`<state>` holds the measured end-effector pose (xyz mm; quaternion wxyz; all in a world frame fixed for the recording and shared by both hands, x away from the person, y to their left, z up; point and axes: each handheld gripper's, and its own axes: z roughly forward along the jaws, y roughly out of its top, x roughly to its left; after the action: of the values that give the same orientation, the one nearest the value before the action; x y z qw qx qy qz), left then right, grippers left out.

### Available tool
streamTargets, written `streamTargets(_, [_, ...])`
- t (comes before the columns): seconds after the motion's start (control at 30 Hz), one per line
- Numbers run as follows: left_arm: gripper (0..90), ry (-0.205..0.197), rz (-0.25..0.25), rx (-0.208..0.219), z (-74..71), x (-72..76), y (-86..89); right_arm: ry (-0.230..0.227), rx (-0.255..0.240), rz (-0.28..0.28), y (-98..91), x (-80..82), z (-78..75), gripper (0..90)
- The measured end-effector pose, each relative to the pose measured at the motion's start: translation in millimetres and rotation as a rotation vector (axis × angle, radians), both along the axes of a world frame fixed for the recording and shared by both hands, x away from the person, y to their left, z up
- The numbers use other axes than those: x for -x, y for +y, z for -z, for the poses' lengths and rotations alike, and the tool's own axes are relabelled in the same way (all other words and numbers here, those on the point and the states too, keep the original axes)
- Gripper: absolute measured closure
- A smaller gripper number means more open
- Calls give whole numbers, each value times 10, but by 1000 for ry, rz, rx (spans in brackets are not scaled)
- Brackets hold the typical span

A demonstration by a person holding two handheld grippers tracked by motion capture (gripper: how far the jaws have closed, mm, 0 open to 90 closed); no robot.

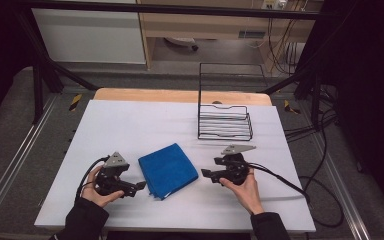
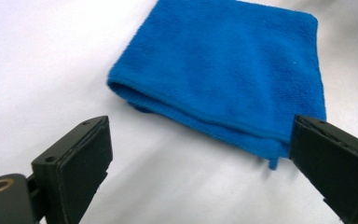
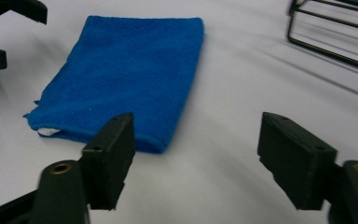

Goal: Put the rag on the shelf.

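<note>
High view: folded blue cloth (image 1: 168,170) lies flat on white tabletop (image 1: 130,125), nearer the person than the wire rack (image 1: 225,122). Left gripper (image 1: 139,186) just left of cloth, right gripper (image 1: 205,174) just right of it; neither touches it.

Left gripper view: jaws released, spread wide, nothing between them, cloth (image 2: 223,70) ahead.

Right gripper view: jaws apart, nothing between them; cloth (image 3: 126,74) ahead-left, rack (image 3: 335,28) off to its right.

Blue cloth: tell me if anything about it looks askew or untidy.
The folded blue cloth lies at an angle to the table's edges. In the right gripper view a small white bit, perhaps a tag, pokes from one frayed-looking corner. Otherwise nothing stands out.
</note>
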<state>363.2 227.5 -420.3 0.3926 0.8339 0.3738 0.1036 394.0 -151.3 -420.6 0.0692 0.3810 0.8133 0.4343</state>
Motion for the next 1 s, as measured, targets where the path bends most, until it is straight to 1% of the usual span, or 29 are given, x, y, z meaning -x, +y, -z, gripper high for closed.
streamTargets(0.03, [61, -2, -4, 5, 3, -7, 19, 6, 22, -15, 125, -49, 22, 371])
streamTargets(0.07, [61, -3, -4, 7, 4, -16, 42, 6, 22, -15, 125, -49, 22, 371])
streamTargets(0.1, [61, -7, -7, 10, 6, -24, 62, 14, 41, -26, 232, -105, 61, 424])
streamTargets(0.13, [61, -10, -11, 15, 9, -29, 78, 21, 36, -26, 280, -131, 83, 455])
streamTargets(0.17, [61, -15, -11, 18, 11, -35, 99, 21, 36, -26, 280, -131, 83, 455])
streamTargets(0.2, [61, -20, -12, 23, 13, -39, 118, 27, 39, -31, 319, -156, 105, 480])
streamTargets(0.23, [63, -26, -15, 27, 17, -40, 133, 35, 56, -38, 390, -195, 146, 519])
streamTargets(0.27, [63, -30, -18, 25, 20, -45, 149, 35, 56, -38, 390, -195, 146, 519])
streamTargets(0.33, [69, -30, -24, 31, 27, -52, 172, 49, 63, -36, 426, -238, 202, 584])
streamTargets(0.37, [71, -31, -29, 32, 31, -55, 179, 54, 73, -29, 430, -243, 215, 602])
streamTargets(0.4, [71, -31, -31, 30, 34, -60, 187, 54, 73, -29, 430, -243, 215, 602])
streamTargets(0.43, [74, -29, -36, 32, 39, -63, 192, 65, 88, -32, 434, -249, 240, 634])
streamTargets(0.47, [75, -29, -39, 33, 43, -65, 196, 70, 90, -36, 437, -248, 249, 650])
streamTargets(0.53, [76, -27, -43, 34, 53, -69, 192, 74, 90, -37, 444, -246, 257, 666])
streamTargets(0.63, [77, -26, -43, 31, 61, -69, 185, 103, 84, -39, 460, -243, 289, 727])
streamTargets(0.67, [77, -25, -43, 30, 62, -69, 184, 115, 78, -37, 462, -243, 288, 746])
streamTargets(0.7, [77, -26, -43, 29, 62, -70, 185, 115, 78, -37, 462, -243, 288, 746])
streamTargets(0.73, [78, -26, -45, 30, 61, -71, 186, 120, 74, -36, 464, -243, 290, 766])
streamTargets(0.8, [79, -27, -43, 28, 57, -70, 192, 139, 62, -34, 470, -226, 289, 840])
streamTargets(0.87, [80, -29, -46, 33, 56, -68, 188, 135, 60, -32, 469, -219, 288, 855])
streamTargets(0.97, [80, -30, -42, 27, 55, -65, 187, 148, 51, -11, 456, -185, 254, 873])
streamTargets(1.0, [80, -30, -43, 28, 55, -63, 185, 160, 53, 17, 434, -154, 205, 876])
